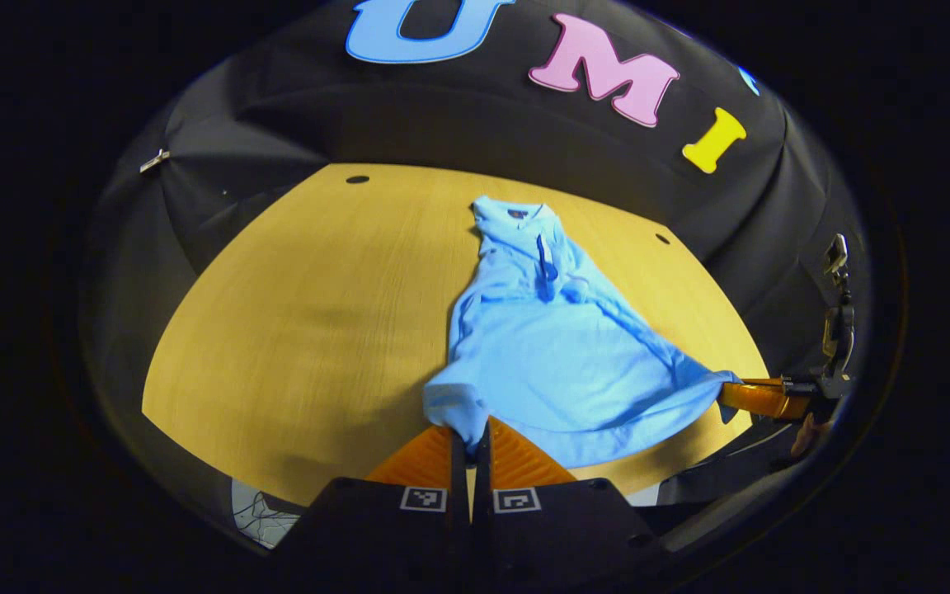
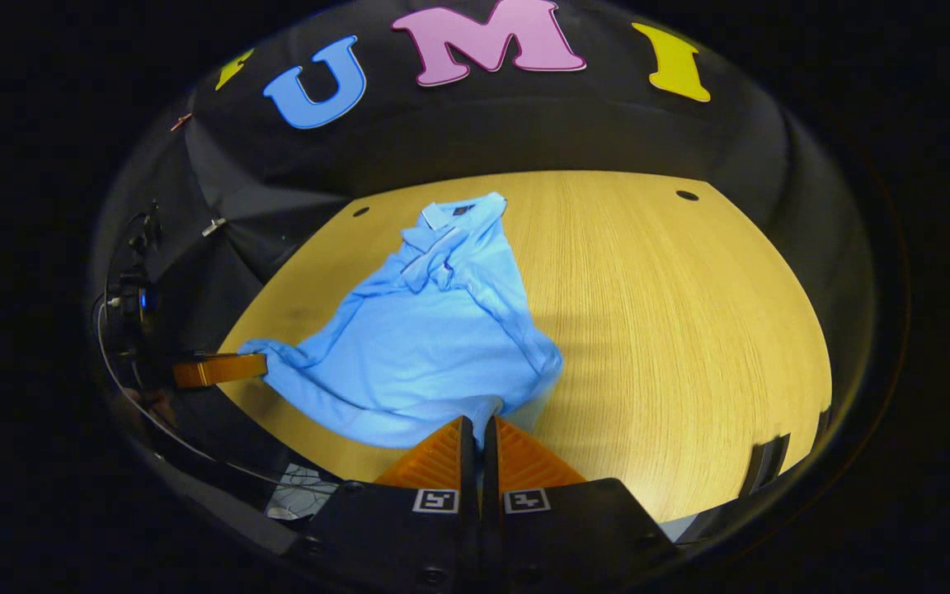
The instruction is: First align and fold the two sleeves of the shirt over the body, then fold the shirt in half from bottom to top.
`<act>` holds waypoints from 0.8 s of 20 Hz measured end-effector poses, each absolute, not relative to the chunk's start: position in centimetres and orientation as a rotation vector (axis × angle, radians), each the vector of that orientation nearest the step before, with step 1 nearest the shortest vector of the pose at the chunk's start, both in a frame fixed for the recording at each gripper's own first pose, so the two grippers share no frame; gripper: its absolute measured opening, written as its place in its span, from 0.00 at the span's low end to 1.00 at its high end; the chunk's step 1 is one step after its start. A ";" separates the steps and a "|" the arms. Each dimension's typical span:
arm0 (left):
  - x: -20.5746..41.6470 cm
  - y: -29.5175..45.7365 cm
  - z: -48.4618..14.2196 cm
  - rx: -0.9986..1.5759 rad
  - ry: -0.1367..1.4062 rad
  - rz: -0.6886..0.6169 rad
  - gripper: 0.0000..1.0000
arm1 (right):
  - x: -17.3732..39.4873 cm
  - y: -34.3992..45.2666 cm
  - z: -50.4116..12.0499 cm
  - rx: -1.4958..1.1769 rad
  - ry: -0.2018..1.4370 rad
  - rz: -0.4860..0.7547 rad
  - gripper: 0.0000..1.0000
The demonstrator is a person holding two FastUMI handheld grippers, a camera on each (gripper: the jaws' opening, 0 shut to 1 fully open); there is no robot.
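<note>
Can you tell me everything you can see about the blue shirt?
The shirt is light blue, soft cloth, with a collar at its far end and a dark placket below it. Both sleeves look folded across the body. It lies wrinkled on the wooden table. The left gripper and right gripper each pinch a bottom corner of the hem.

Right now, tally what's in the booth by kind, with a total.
Shirt: 1
Table: 1
Grippers: 2, the left gripper and the right gripper, each shut on the shirt's bottom hem
Total: 4
</note>
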State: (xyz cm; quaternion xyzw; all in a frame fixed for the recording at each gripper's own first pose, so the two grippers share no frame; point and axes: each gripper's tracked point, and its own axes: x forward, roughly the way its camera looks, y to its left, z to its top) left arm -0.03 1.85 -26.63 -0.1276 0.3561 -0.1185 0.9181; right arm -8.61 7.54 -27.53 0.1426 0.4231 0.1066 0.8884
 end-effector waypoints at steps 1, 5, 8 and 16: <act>1.0 1.9 -25.6 -0.278 0.716 -0.231 0.06 | -7.4 7.2 -26.7 0.302 0.855 0.219 0.05; 5.6 2.3 -20.9 -0.319 0.616 -0.215 0.06 | -2.0 5.2 -24.2 0.321 0.778 0.202 0.05; 9.3 2.3 -18.3 -0.350 0.555 -0.206 0.06 | 2.2 4.3 -23.0 0.337 0.728 0.198 0.05; 20.3 2.5 -14.5 -0.383 0.448 -0.149 0.06 | 12.9 3.4 -22.6 0.326 0.663 0.185 0.05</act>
